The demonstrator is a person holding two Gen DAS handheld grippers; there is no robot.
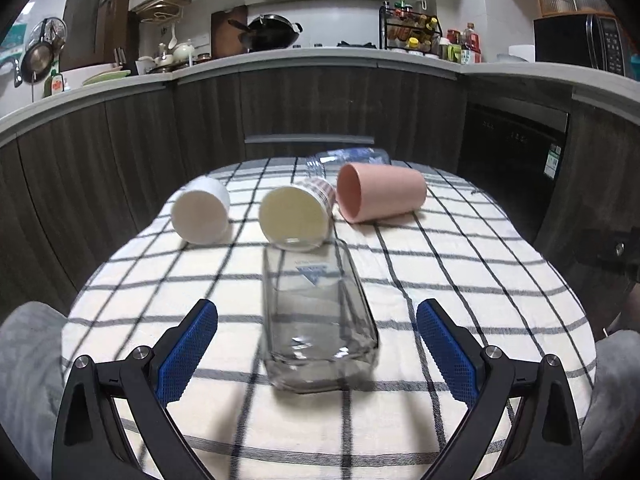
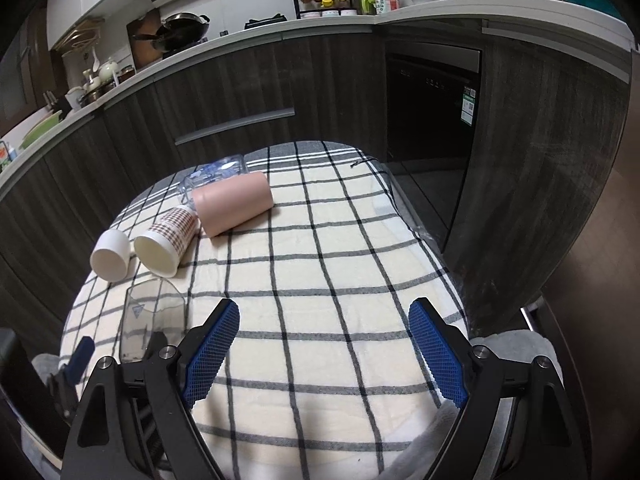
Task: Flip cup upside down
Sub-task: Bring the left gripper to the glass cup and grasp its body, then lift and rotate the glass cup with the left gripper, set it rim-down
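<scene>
Glass tumbler (image 1: 316, 320) between left fingers (image 1: 188, 350).

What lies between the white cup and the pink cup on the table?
The plaid paper cup lies on its side between the white cup and pink cup, shown in both views.

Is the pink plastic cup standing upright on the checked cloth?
No, the pink plastic cup lies on its side on the checked cloth.

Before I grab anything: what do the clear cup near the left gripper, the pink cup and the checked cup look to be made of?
Clear cup: glass or hard clear plastic; the cloth's grid shows through, with glints at the thick base.
Pink cup: probably matte plastic; opaque, even colour, no shine.
Checked cup: likely paper; printed check outside, plain cream inside, thin rolled rim.
</scene>
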